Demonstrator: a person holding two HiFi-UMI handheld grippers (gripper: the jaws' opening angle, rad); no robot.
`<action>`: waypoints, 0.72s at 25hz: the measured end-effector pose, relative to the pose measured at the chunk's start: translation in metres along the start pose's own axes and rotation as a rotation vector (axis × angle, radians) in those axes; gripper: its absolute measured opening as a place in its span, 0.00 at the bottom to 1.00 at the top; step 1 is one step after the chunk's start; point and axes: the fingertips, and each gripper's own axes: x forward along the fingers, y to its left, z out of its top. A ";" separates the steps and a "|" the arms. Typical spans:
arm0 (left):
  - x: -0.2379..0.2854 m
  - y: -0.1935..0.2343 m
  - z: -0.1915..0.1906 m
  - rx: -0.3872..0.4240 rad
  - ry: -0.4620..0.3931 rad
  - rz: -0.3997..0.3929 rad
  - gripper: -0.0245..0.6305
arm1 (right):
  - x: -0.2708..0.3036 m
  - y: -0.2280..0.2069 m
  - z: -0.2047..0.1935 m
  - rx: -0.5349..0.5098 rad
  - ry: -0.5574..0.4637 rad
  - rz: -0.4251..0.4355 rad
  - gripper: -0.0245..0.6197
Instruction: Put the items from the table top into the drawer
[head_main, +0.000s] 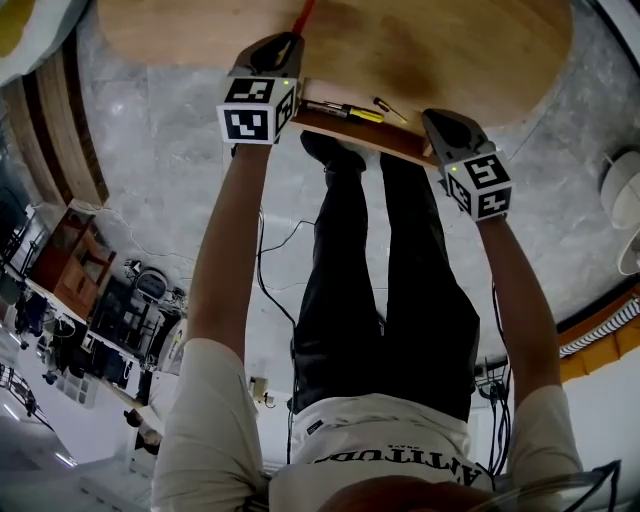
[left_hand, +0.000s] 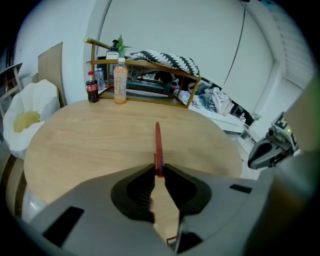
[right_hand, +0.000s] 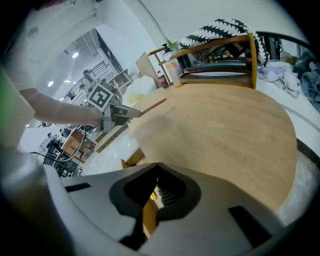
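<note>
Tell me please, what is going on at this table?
A person stands at a round wooden table with a gripper in each hand. The left gripper has a red pen clamped between its fingers, held over the tabletop. Below the table edge a drawer stands open, with a few small tools already in it. The right gripper is shut on nothing, next to the drawer.
</note>
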 end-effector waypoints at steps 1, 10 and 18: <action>-0.006 -0.003 -0.006 0.020 0.004 -0.007 0.15 | 0.001 0.004 -0.001 -0.002 0.003 0.000 0.07; -0.037 -0.051 -0.057 0.187 0.042 -0.114 0.15 | 0.011 0.022 -0.018 0.004 0.016 -0.008 0.07; -0.050 -0.093 -0.111 0.314 0.087 -0.217 0.15 | 0.011 0.034 -0.044 0.008 0.022 -0.017 0.07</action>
